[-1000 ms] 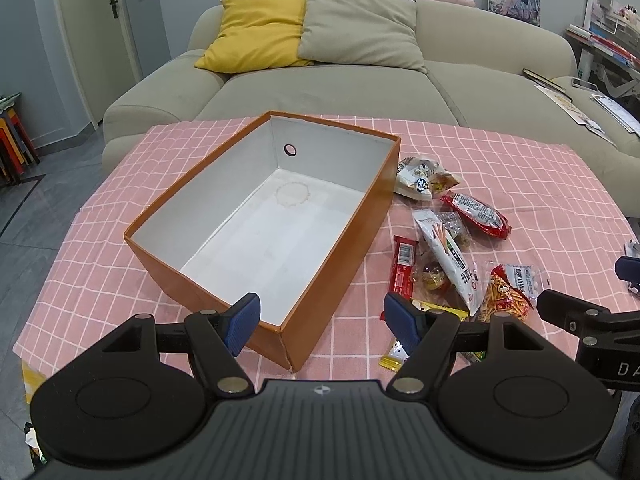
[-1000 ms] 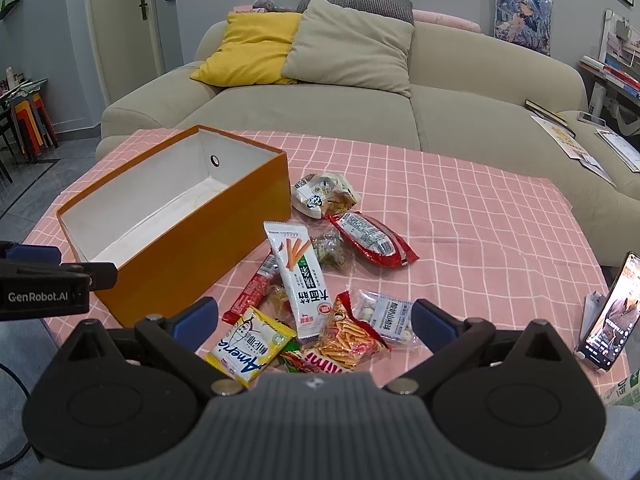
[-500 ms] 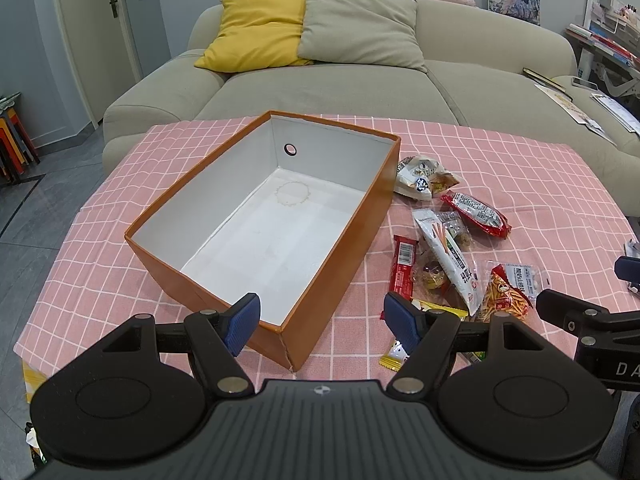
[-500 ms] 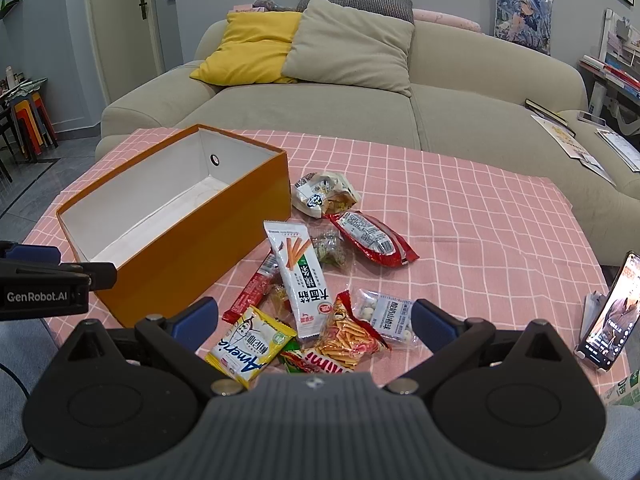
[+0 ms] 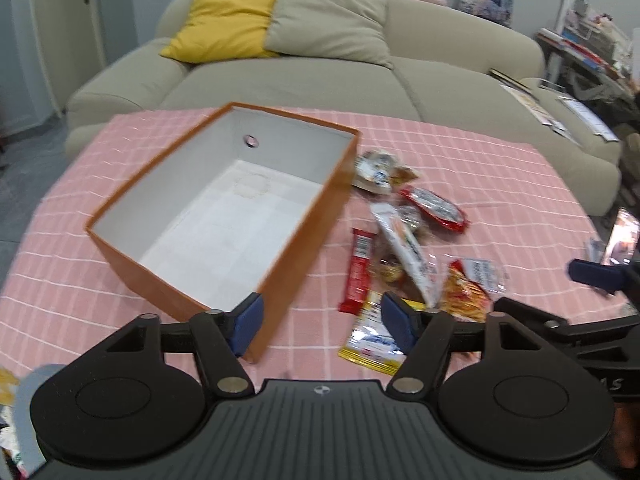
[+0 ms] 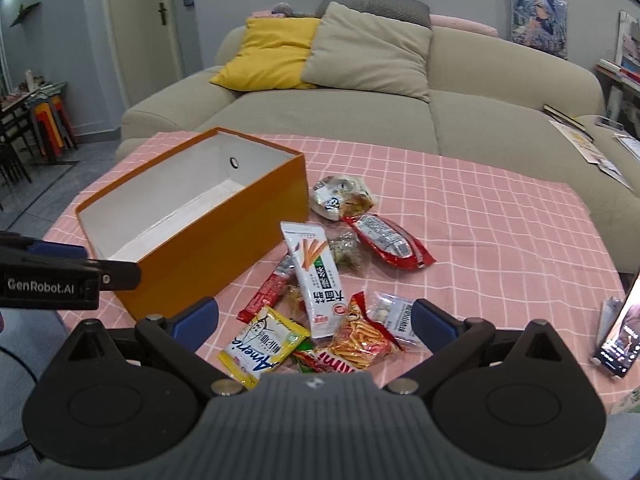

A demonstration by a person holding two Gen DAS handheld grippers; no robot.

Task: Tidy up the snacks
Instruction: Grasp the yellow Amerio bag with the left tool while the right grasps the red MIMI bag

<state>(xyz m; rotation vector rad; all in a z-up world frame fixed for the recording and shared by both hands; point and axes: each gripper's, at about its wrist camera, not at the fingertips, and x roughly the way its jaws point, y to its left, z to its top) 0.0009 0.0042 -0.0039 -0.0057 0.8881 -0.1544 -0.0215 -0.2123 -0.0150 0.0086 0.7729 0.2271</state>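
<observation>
An empty orange box (image 5: 304,232) (image 6: 216,248) with a white inside stands on the pink checked tablecloth (image 5: 500,184). Several snack packets lie to its right: a long white stick packet (image 6: 316,276) (image 5: 404,248), a red bar (image 5: 358,270), a yellow packet (image 6: 264,344) (image 5: 374,342), a red sausage pack (image 6: 386,240). My left gripper (image 5: 322,320) is open and empty, above the box's near right corner and the yellow packet. My right gripper (image 6: 314,318) is open and empty, low over the near snacks.
A beige sofa (image 6: 360,120) with a yellow cushion (image 6: 272,52) and a grey one stands behind the table. A phone (image 6: 620,336) leans at the table's right edge. Stools (image 6: 52,120) stand far left.
The left gripper has swung right and forward, toward the snacks; its view is blurred by motion. The right gripper has barely moved. Both stay open.
</observation>
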